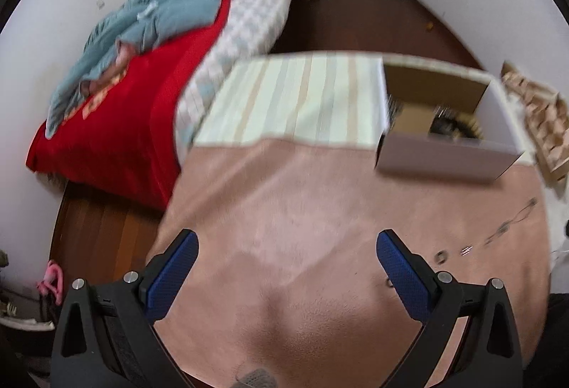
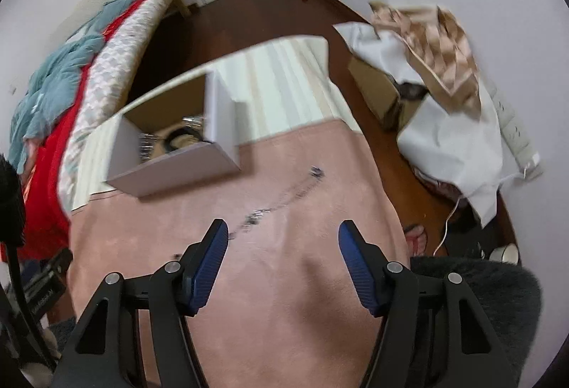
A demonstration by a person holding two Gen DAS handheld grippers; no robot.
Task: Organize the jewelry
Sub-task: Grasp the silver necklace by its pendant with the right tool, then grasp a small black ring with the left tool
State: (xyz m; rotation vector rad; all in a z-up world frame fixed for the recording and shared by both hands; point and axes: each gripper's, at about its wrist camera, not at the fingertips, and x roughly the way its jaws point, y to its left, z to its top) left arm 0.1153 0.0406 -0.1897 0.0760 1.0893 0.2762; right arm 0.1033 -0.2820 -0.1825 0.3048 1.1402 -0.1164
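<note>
An open white cardboard box (image 1: 441, 160) (image 2: 174, 171) stands at the far side of a pink cloth and holds several jewelry pieces, blurred. A thin silver chain (image 2: 281, 203) (image 1: 505, 228) lies stretched on the pink cloth, with a small ring (image 1: 442, 257) near its end. My left gripper (image 1: 287, 238) is open and empty above the cloth, left of the chain. My right gripper (image 2: 283, 228) is open and empty, just short of the chain.
The pink cloth (image 1: 302, 210) covers a table over a striped cloth (image 1: 302, 100). A bed with a red blanket (image 1: 135, 110) and blue clothing is at the left. A brown box with white fabric and a patterned bag (image 2: 434, 43) stands on the floor at the right.
</note>
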